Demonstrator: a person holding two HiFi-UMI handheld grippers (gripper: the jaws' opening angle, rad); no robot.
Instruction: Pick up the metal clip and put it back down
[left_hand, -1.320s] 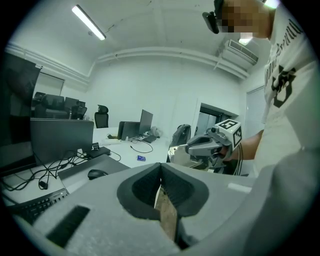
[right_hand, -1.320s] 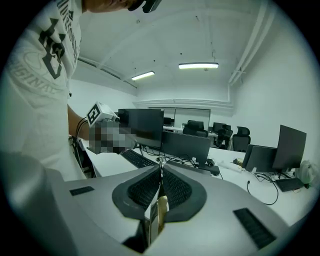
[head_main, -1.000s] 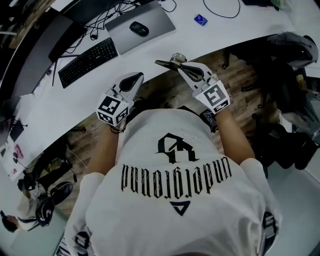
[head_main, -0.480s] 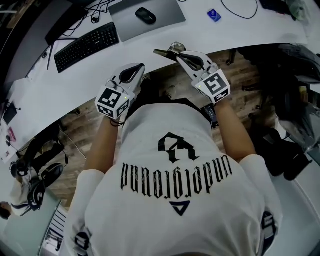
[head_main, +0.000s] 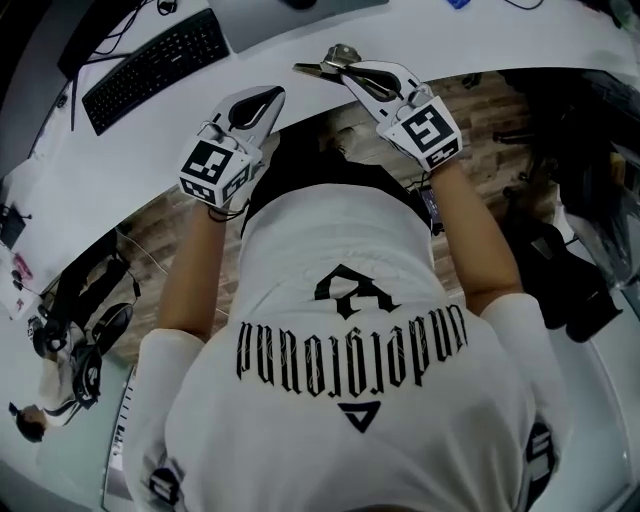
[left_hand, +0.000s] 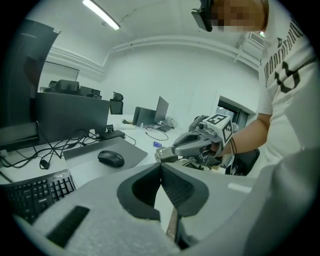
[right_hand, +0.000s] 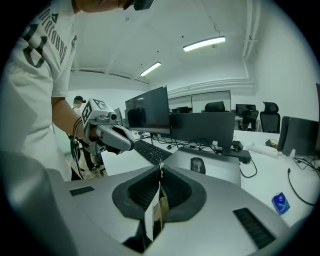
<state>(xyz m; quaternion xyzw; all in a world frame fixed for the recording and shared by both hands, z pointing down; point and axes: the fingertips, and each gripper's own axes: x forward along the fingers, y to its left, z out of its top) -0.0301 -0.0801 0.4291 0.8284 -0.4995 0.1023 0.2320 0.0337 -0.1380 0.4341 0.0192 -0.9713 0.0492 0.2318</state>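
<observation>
While a person in a white T-shirt with black lettering is leaning over a curved white desk, each of their hands is holding a two-jaw gripper out at the desk's near edge. The right gripper is clamping a small silver metal clip between its grey ribbed jaws. In the right gripper view the jaws are pressing together on the clip, which is showing as a thin upright plate running down the seam between them. In the head view the clip is sticking out past the jaw tips, over the desk's near edge and pointing across toward the person's left. Whether it is touching the desk surface cannot be told.

The left gripper is hovering beside the right one, near but apart. Its jaws are meeting tip to tip with nothing between them, as the left gripper view is showing.

Farther back on the desk, a black keyboard is lying to the left of both grippers. A black computer mouse is resting on a flat grey mat, in front of a dark monitor. A small blue item is lying on the desk off to the right, well apart from the grippers. Wood-patterned floor is showing below the desk edge.
</observation>
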